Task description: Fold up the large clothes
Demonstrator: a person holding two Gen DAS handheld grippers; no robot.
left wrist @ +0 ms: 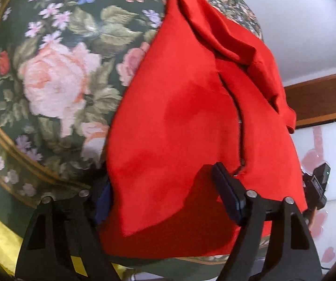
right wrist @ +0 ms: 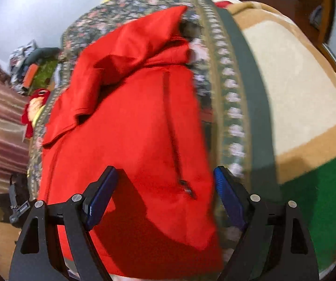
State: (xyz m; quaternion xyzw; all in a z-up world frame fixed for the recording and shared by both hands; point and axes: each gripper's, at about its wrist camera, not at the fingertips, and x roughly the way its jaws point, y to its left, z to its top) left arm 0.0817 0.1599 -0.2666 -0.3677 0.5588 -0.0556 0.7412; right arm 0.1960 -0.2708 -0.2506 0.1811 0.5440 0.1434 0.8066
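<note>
The red jacket (right wrist: 130,121) lies on the floral bedspread (left wrist: 58,75), with its bottom hem near the grippers and its hood or collar bunched at the far end. It is already narrowed: one sleeve seems folded over the body on the left side in the right wrist view, and a zip pocket (right wrist: 175,135) runs down the front panel.

The right gripper (right wrist: 165,196) is wide open above the near part of the jacket, with the jaws standing on either side of the cloth and nothing held between them. The left gripper (left wrist: 163,196) is also spread wide at the near hem. Its left finger is partly hidden behind a raised fold of red cloth, so I cannot say with certainty whether it touches the fabric, but the jaws are clearly not closed on anything.

In my judgement the side folds are done and the step in hand is the lengthwise fold. The next move calls for both grippers to close on the two near corners of the hem, lift them together and carry them toward the far end, keeping the layers even so that the folded sleeve does not slip out.
</note>
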